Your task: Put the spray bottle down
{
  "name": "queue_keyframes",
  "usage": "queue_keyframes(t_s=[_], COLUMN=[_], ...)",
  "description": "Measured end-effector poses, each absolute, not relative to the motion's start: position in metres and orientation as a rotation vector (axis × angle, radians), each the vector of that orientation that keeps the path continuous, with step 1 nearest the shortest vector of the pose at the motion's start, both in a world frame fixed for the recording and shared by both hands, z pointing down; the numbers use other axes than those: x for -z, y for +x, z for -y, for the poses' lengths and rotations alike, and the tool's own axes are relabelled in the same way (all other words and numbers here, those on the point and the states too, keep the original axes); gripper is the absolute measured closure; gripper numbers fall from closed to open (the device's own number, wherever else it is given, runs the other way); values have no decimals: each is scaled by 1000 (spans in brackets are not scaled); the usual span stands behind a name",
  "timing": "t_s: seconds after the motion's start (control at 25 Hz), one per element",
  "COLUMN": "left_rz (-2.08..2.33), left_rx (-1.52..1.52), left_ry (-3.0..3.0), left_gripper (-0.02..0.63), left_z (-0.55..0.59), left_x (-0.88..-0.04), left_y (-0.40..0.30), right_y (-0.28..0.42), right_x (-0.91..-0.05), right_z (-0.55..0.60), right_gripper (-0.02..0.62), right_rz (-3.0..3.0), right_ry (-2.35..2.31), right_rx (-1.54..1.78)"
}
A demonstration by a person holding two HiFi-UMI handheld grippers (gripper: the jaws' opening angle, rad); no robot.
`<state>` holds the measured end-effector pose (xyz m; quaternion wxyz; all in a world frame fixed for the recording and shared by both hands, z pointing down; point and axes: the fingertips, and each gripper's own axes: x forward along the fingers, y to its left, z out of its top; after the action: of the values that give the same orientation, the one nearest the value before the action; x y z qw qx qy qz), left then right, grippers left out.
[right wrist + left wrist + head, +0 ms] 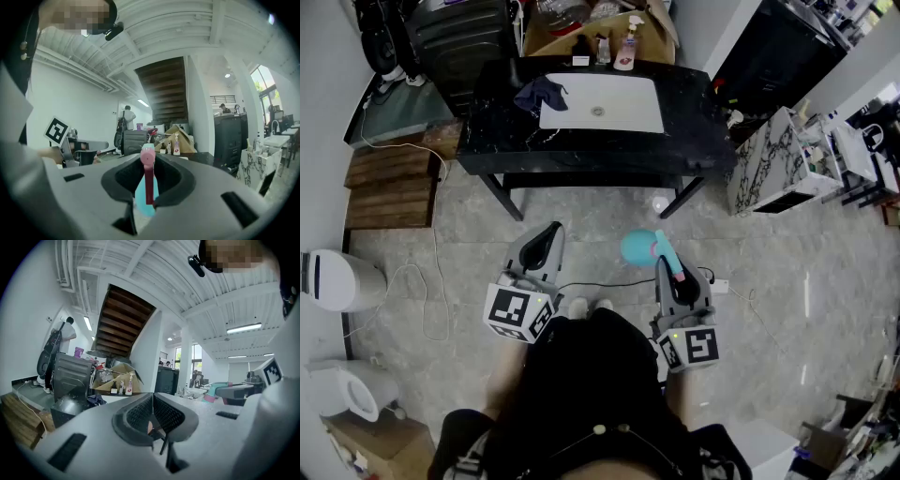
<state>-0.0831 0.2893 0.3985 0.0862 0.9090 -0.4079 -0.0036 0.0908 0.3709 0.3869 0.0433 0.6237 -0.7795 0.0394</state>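
My right gripper [664, 265] is shut on a teal spray bottle [637, 247] with a pink trigger and holds it in the air above the grey floor, well short of the black table [581, 156]. In the right gripper view the pink head [148, 154] stands between the pads of my right gripper [149, 162], with the teal body [142, 199] hanging below. My left gripper [546, 234] hovers level beside it on the left. In the left gripper view its jaws [153, 397] meet at the tips with nothing between them.
The black table ahead carries a white sink basin [600, 101], a dark cloth [540, 94] and small bottles [625, 52] at its back edge. A black suitcase [455, 37], wooden steps [389, 187], a white bin [337, 279] and a marble cabinet [769, 159] stand around. A cable [431, 272] lies on the floor.
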Motion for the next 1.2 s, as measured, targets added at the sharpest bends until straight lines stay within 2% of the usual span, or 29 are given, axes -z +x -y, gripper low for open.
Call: queue_keyframes(t_s=[1.2], left_rz=[1213], left_rx=[-14], left_ry=[2694], left_gripper=[597], left_z=[-287], left_x=[-407], left_y=[-94], right_y=[79], right_x=[-397], right_z=[-369], right_gripper=[528], right_rz=[2426], right_ry=[1891], right_rx=[-204])
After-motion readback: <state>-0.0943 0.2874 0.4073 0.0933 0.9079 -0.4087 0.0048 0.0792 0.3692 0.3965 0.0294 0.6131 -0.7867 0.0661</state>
